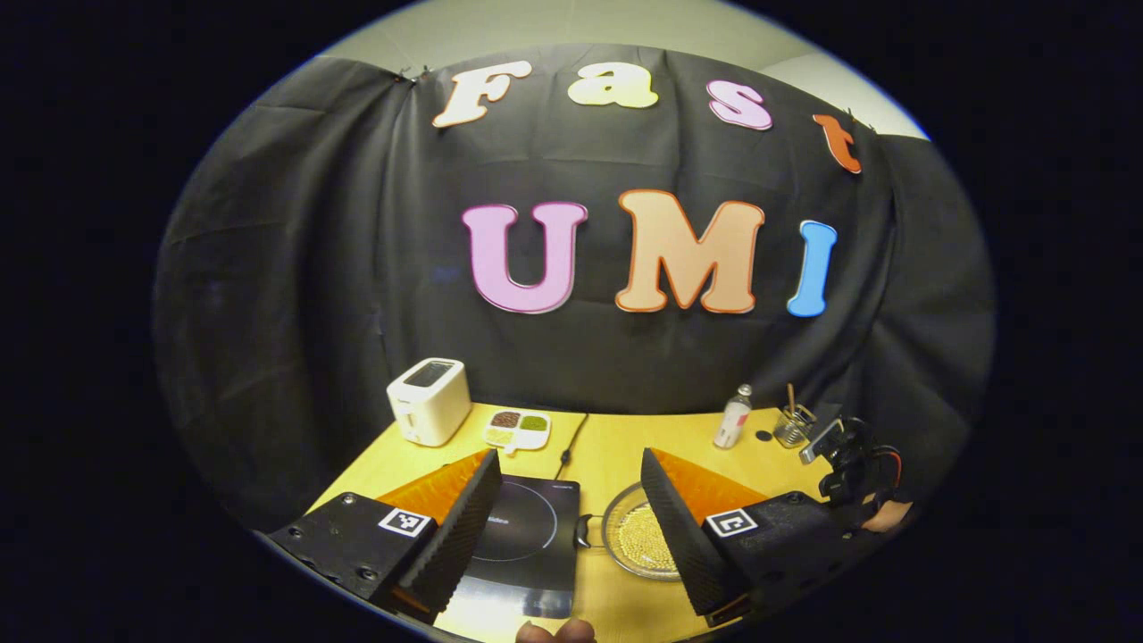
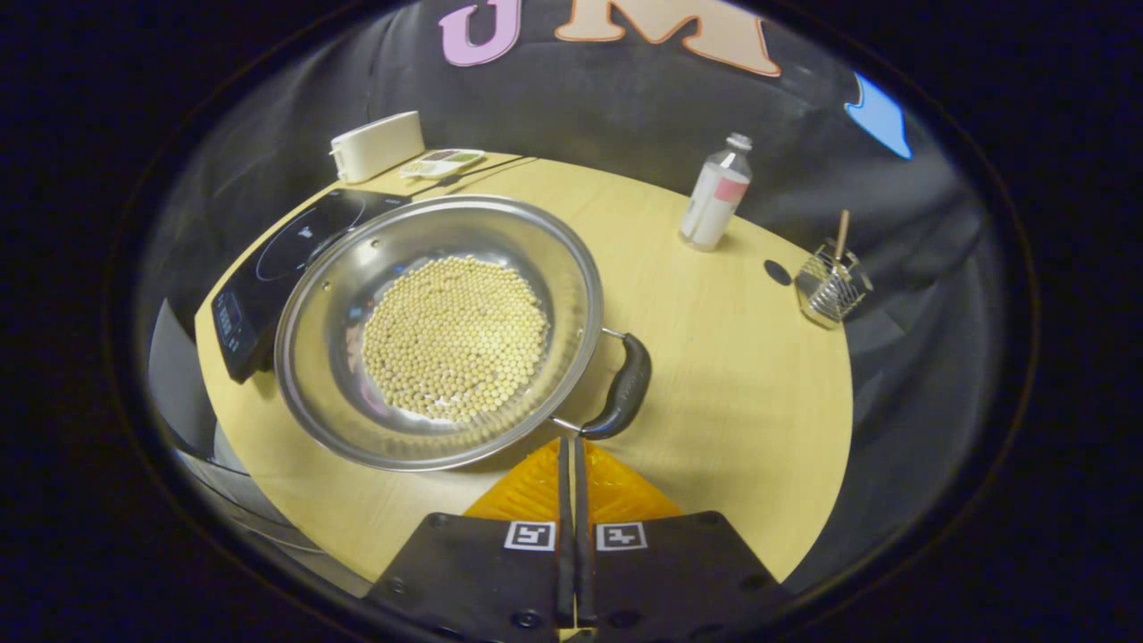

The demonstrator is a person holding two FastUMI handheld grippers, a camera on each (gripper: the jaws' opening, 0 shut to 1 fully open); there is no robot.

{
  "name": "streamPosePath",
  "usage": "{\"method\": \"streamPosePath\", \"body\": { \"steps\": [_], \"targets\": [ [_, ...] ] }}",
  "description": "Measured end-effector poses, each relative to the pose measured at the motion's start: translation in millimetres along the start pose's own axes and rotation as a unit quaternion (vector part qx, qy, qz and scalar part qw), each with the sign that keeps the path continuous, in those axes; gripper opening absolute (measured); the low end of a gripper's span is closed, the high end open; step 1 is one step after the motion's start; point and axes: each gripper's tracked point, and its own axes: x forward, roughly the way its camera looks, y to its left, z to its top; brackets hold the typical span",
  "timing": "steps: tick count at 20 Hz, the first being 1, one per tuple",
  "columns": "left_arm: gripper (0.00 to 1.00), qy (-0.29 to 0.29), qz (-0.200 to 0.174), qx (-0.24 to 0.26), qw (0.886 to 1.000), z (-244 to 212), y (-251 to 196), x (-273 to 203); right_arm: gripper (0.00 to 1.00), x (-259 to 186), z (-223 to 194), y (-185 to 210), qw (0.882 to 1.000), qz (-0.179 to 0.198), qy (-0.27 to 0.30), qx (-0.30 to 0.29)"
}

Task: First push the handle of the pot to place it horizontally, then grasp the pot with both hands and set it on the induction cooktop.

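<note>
The right gripper [image 2: 571, 442] has its fingers pressed together with nothing between them, the tips just touching the near end of the pot's handle [image 2: 622, 386]; closed like this it makes a blunt pusher, which suits the first step of swinging the handle round. The left gripper [image 1: 564, 500] is spread wide and held back above the table's [image 2: 714, 375] near edge, probably waiting for the two-handed lift. The pot [image 2: 438, 330] sits on the table just beside the cooktop [image 2: 286, 259], its rim overlapping the cooktop's edge in the right gripper view, so the carry should be short. Counted: one pot with two handles, the far one [image 1: 582, 530] toward the cooktop; one cooktop, one toaster [image 1: 429, 400], one four-part dish [image 1: 518, 429], one bottle [image 2: 714, 192], one wire holder [image 2: 830, 286]. The beans [image 2: 455, 338] in the pot are too many to count.
</note>
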Motion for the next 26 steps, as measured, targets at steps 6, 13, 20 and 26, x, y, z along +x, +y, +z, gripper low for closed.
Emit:
{"method": "streamPosePath", "body": {
  "steps": [6, 13, 20, 26],
  "targets": [
    [0.97, 0.07, -0.108, -0.012, 0.992, -47.2, -3.5, 42.8, 0.06, -20.2, 12.4, 2.3, 0.991, -0.082, -0.002, 0.102],
    [0.96, 0.153, -0.189, -0.03, 0.97, -98.9, -3.9, 77.7, 0.39, -33.4, 27.6, 9.4, 0.968, -0.123, -0.011, 0.22],
    [0.96, 0.234, -0.162, -0.027, 0.958, -164.5, -8.1, 114.4, 0.8, 0.0, 23.8, -7.7, 0.968, -0.112, 0.017, 0.226],
    [0.93, 0.316, -0.079, -0.039, 0.945, -225.8, 0.8, 148.7, 0.81, 44.8, 18.4, -14.2, 0.971, -0.063, 0.045, 0.224]
  ]
}}
